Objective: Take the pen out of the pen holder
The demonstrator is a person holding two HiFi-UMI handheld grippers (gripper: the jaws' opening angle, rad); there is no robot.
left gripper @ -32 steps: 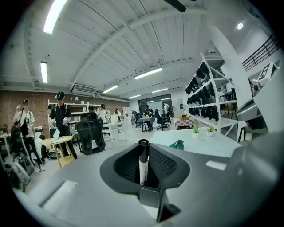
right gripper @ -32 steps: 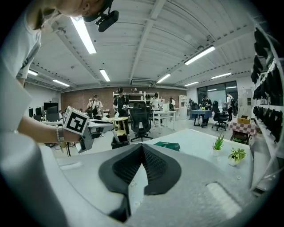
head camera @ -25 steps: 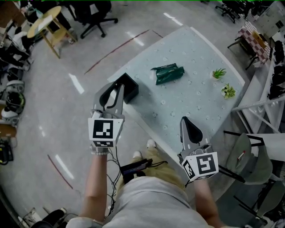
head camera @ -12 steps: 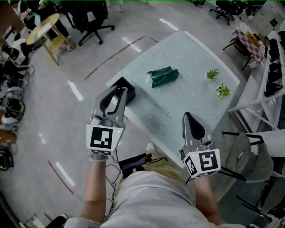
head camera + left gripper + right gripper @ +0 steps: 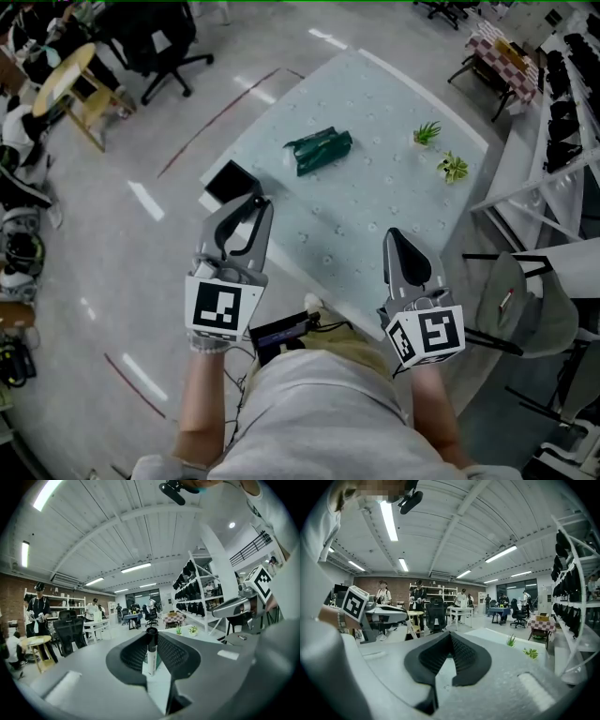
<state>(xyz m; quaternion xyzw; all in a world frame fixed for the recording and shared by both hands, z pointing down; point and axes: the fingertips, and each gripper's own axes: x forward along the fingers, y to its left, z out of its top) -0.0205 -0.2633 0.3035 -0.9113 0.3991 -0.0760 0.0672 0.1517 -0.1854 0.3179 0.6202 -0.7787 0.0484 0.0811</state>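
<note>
A slim white pen with a black cap is pinched upright in the left gripper, judged clear of the black box-shaped pen holder on the pale table, while the right gripper is closed on nothing; setting the pen down is likely called for next.

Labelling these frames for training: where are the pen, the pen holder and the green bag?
pen [image 5: 151, 654], left gripper view, white barrel.
pen holder [image 5: 229, 181], head view, dark top.
green bag [image 5: 319, 151], head view, its middle.
</note>
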